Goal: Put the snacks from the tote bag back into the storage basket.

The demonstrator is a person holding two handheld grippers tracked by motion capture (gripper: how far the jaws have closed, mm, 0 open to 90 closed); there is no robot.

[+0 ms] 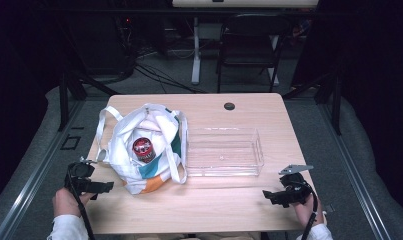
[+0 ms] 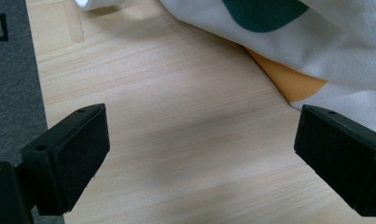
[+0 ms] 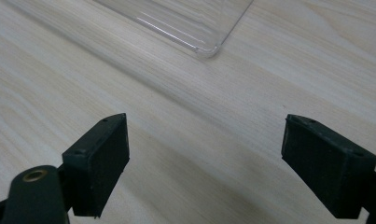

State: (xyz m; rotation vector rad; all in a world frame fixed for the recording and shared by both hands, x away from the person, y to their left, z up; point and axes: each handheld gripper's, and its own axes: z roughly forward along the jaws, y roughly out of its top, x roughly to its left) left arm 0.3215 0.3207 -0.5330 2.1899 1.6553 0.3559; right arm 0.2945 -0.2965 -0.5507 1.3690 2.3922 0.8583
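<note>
Bag (image 1: 148, 150) as landmark, lying on the table (image 1: 239, 200) w/ its mouth open. Can (image 1: 143, 149), red top, sits inside the bag, near its middle. White straps loop out to the bag's left and along its right edge.

L gripper (image 1: 108, 187): in my left hand, just left of the bag's near corner, low over the table. Jaws wide apart, nothing btwn them. In the left gripper view, bare wood lies btwn the jaws; the bag's (image 2: 316, 42) orange and green patches show beyond the far jaw, close to it but not touching.

R gripper (image 1: 265, 195): in my right hand, well right of the bag, at the table's near right corner. Jaws wide apart, nothing btwn them. Its grey plate sits on top.

Tray (image 1: 224, 151): clear plastic, just right of the bag, its left wall next to the bag's right strap. In the right gripper view one rounded corner of the tray (image 3: 199, 28) lies beyond the jaws, apart from them, w/ bare wood btwn.

Black cap (image 1: 229, 106): on the table beyond the tray, far right of the bag's top.

Chair (image 1: 249, 45): on the floor behind the table, far beyond the bag.
</note>
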